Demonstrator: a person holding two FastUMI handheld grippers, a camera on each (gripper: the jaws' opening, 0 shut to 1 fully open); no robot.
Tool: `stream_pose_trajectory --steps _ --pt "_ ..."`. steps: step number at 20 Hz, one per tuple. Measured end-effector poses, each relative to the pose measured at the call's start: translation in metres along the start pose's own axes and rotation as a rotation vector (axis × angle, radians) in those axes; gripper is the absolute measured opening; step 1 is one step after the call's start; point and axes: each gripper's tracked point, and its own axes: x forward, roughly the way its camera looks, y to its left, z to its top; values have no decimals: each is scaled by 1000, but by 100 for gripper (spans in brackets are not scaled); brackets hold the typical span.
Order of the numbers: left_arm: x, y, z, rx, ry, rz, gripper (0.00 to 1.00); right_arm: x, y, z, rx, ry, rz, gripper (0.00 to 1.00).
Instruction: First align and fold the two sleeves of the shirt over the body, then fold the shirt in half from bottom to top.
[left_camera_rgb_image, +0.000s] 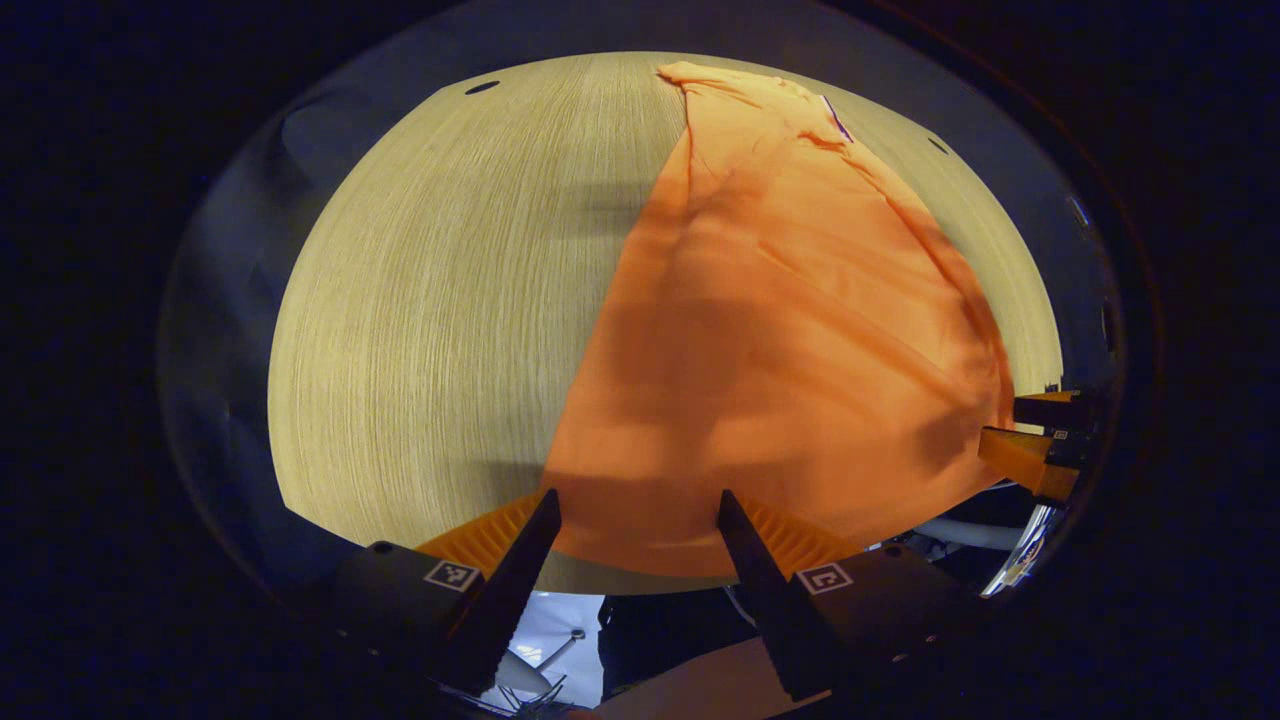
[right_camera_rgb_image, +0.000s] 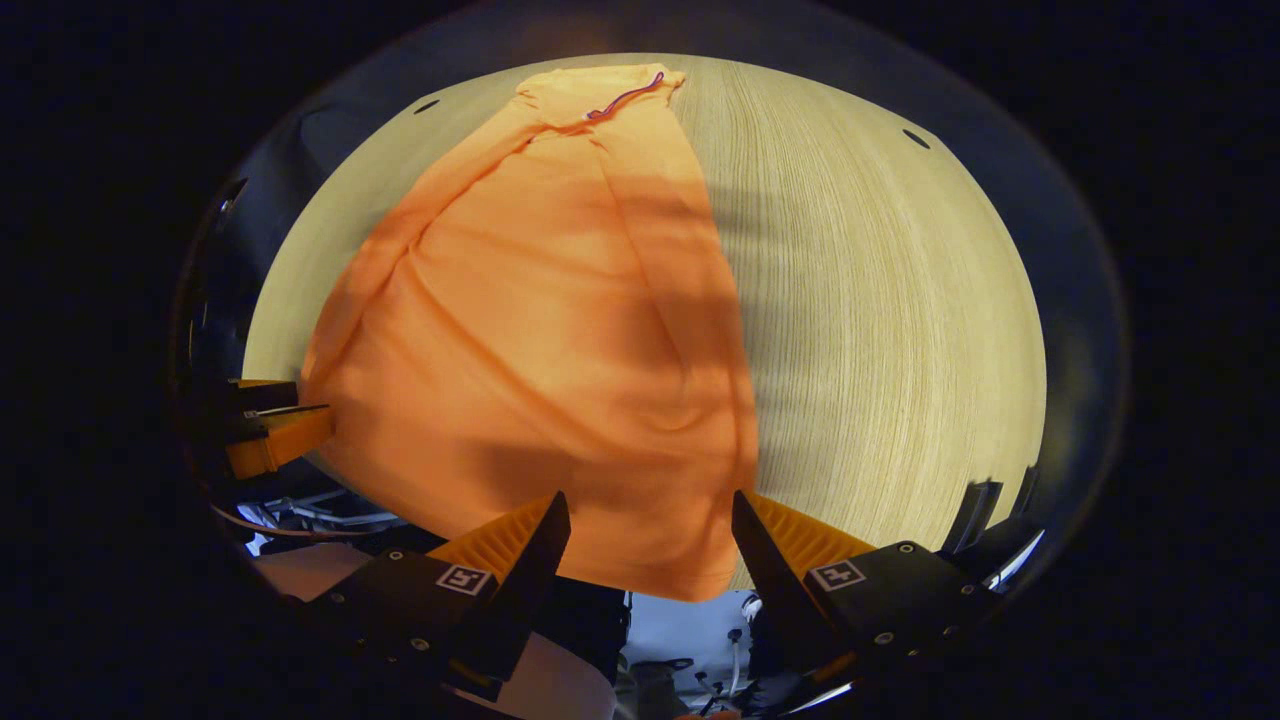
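Observation:
An orange shirt (left_camera_rgb_image: 780, 330) lies lengthwise on the pale wooden table (left_camera_rgb_image: 450, 300), collar at the far end and hem at the near edge. It is narrow, with long folds running down both sides. My left gripper (left_camera_rgb_image: 638, 505) is open over the hem's left corner, and fabric lies between its wide-apart fingers. In the right gripper view the shirt (right_camera_rgb_image: 540, 340) fills the left half of the table (right_camera_rgb_image: 880, 300), and my right gripper (right_camera_rgb_image: 650, 505) is open over the hem's right corner. Each view also catches the other gripper (left_camera_rgb_image: 1035, 435) (right_camera_rgb_image: 280, 430) at the shirt's opposite side.
The table's near edge runs just below the hem, and beyond it lie floor and cables (right_camera_rgb_image: 300, 515). Small dark holes (left_camera_rgb_image: 481, 87) mark the table's far corners. Bare wood stretches left of the shirt in the left gripper view and right of it in the right gripper view.

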Motion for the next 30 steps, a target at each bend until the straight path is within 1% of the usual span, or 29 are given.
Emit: stream_pose_trajectory --steps 2,5,6,7,8,10,13,14,15,16,17,19,20,21,22,23,26,30 --pt "1 -3 0 10 1 23 99 5 0 -2 -18 10 -13 99" --pt "3 -7 2 19 8 27 98 14 4 -9 -22 35 -15 99" --pt "5 -6 1 12 17 18 97 15 6 -12 -24 55 -3 99" --pt "5 -6 2 -6 24 7 97 15 7 -7 -19 39 -2 100" --pt "4 -7 0 -19 26 6 96 15 7 -10 -23 53 -1 99" --pt "4 -9 0 -9 11 10 96 14 7 -8 -12 42 -2 99" --pt "3 -12 -1 -22 -19 11 97 15 8 -11 -4 31 0 99" --pt "7 -13 -2 -31 -22 11 92 15 8 -9 11 30 -1 98" --pt "4 -17 0 -30 -23 9 89 14 9 -10 25 28 0 85" --pt "6 -22 0 -9 -25 5 77 14 11 -9 33 24 6 72" --pt "4 -30 3 32 -40 -3 67 14 14 -10 36 20 18 43" --pt "1 -42 6 79 -92 8 26 14 22 -11 43 14 56 15" --pt "5 -40 6 95 -104 11 6 14 27 -11 29 20 81 10" --pt "5 -38 10 93 -117 -5 4 11 26 -12 29 4 92 9" --pt "7 -40 5 70 -121 -20 2 10 29 -10 47 2 105 9" --pt "6 -39 7 57 -123 -37 1 12 31 -13 49 1 119 0" --pt "5 -39 5 36 -102 -66 1 11 30 -12 75 5 140 0" --pt "-4 -38 5 -33 -89 -111 1 -4 27 -1 76 -31 144 0"
